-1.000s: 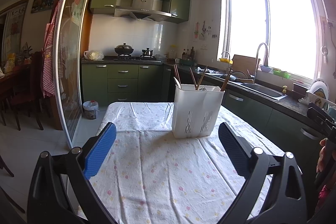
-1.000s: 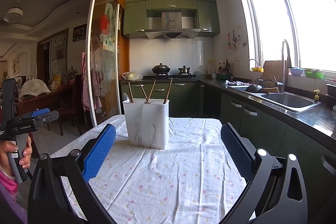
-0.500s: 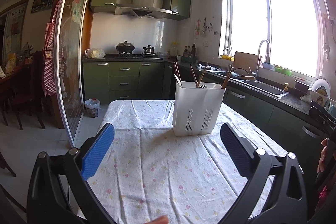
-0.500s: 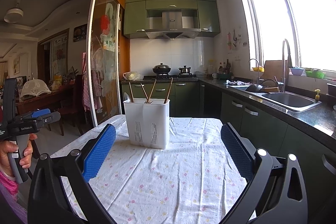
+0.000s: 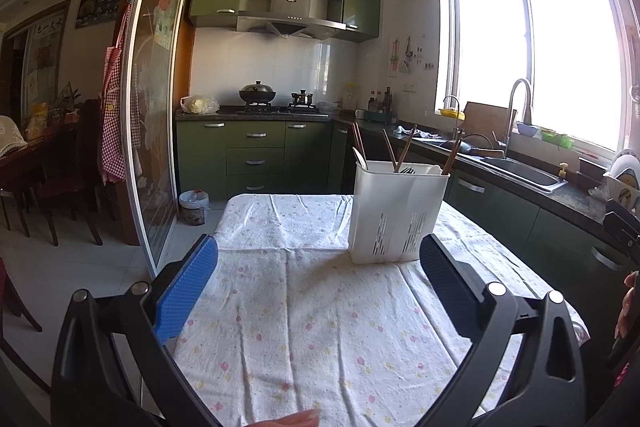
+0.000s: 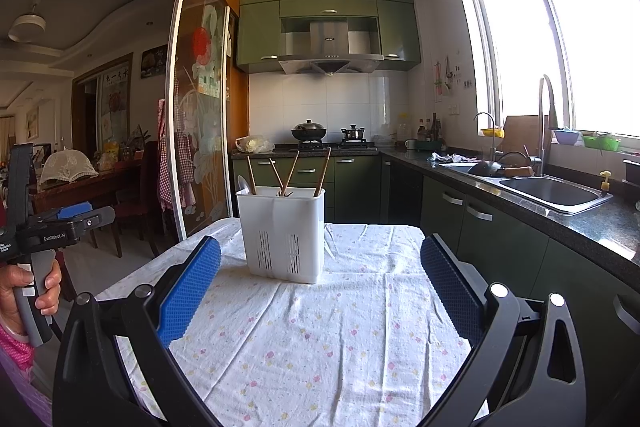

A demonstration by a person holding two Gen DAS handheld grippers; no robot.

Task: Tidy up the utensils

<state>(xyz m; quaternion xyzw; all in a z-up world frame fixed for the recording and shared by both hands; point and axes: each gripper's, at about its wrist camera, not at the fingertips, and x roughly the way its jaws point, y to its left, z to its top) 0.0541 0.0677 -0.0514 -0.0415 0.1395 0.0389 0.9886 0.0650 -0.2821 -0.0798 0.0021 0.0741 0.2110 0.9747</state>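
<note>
A white plastic utensil holder [image 5: 398,213] stands upright on a table with a flowered cloth [image 5: 320,327]; it also shows in the right wrist view [image 6: 282,235]. Several wooden chopsticks [image 6: 322,171], a spoon [image 6: 243,183] and a fork stick out of it. My left gripper [image 5: 320,275] is open and empty, held above the cloth short of the holder. My right gripper [image 6: 320,279] is open and empty, also short of the holder. The left gripper's body [image 6: 52,227] shows at the left of the right wrist view.
A green kitchen counter with a sink [image 6: 552,191] and tap runs along the right. A stove with pots [image 5: 258,95] is at the back. A glass sliding door [image 5: 152,107] and dining chairs [image 5: 60,183] are on the left. A small bin [image 5: 194,207] stands on the floor.
The left wrist view has tilted slightly, so the holder sits a little lower in frame. A fingertip now shows at its bottom edge. The right gripper has barely moved.
</note>
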